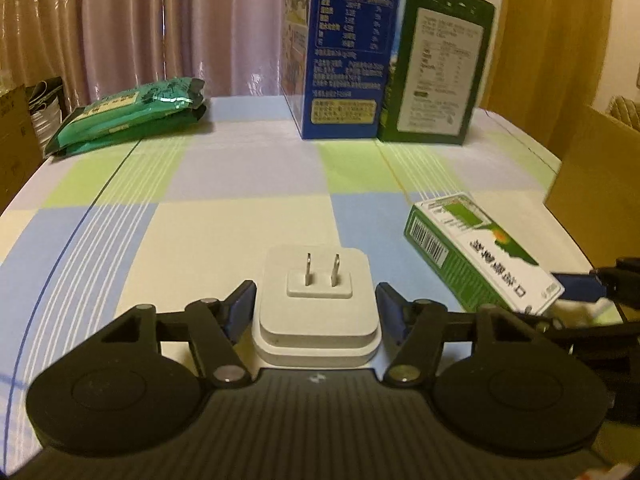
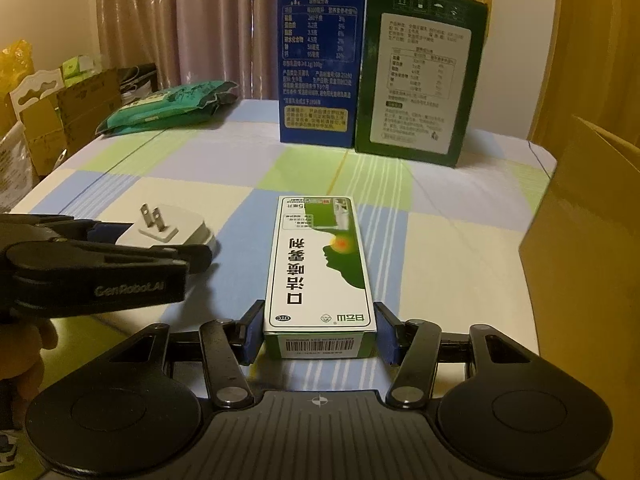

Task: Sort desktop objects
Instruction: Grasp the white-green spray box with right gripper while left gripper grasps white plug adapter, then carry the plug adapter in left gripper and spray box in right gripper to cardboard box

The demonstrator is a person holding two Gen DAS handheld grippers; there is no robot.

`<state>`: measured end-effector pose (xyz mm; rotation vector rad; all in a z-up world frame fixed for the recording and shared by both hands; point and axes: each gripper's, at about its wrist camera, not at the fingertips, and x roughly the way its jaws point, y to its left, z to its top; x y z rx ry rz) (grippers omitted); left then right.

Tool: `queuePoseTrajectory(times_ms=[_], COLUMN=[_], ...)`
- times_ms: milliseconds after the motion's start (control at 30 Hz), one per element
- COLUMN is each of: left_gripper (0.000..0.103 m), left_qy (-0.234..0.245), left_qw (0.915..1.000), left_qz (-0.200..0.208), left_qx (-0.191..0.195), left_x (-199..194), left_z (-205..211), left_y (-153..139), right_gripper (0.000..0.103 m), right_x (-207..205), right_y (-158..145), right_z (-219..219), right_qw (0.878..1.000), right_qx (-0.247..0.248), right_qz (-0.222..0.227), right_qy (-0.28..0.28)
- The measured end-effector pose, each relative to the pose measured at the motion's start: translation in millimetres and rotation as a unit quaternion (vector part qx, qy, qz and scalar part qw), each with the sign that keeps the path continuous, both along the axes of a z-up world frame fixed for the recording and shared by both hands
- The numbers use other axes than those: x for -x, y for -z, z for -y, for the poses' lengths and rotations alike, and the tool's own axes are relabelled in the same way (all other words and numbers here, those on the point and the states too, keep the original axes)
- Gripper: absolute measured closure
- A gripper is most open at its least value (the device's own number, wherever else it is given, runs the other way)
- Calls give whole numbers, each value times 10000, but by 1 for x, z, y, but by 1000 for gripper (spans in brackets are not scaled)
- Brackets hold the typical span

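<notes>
A white plug adapter (image 1: 316, 304) with two metal prongs sits between the blue pads of my left gripper (image 1: 316, 308), which is shut on it just above the checked tablecloth. It also shows in the right wrist view (image 2: 168, 232), with the left gripper (image 2: 132, 248) around it. My right gripper (image 2: 320, 332) is shut on the near end of a long green and white medicine box (image 2: 320, 264), which points away from me. The medicine box shows at the right in the left wrist view (image 1: 480, 256).
A blue carton (image 2: 320, 56) and a dark green carton (image 2: 420, 84) stand upright at the back. Green snack packets (image 2: 168, 108) lie stacked at the back left. A brown cardboard box (image 2: 588, 240) stands at the right table edge. More boxes (image 2: 60, 116) sit beyond the left edge.
</notes>
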<state>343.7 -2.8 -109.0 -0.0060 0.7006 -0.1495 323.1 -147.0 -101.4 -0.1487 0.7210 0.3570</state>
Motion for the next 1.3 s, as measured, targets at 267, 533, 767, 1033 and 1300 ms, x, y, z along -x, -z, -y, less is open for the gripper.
queuePoseTrajectory(times_ms=[267,533,767,1033,1300], left_gripper=[43,43,43,39,35], left_qy=[260,314,346,378,434], left_qw=[9990,9987,9988,9988,9984], left_qz=[-354,-402,-334,-174,-229], left_qx=[-58,90,2,-274,-274], left_x=[75,179,246,262,265], left_z=[13,34,50,55,57], left_y=[-15,-28,-22,-18,-12], right_gripper=[51,51,51,50,45], right_x=[61,167,241,276,275], right_y=[-7,-14,-20,-17,-15], right_z=[23,50,81,98,101], right_qw=[9994,9990,9986,9993,9996], right_qx=[-38,115,42,-48,-154], right_qz=[-262,-384,-391,-267,-98], right_qy=[210,216,359,271,230])
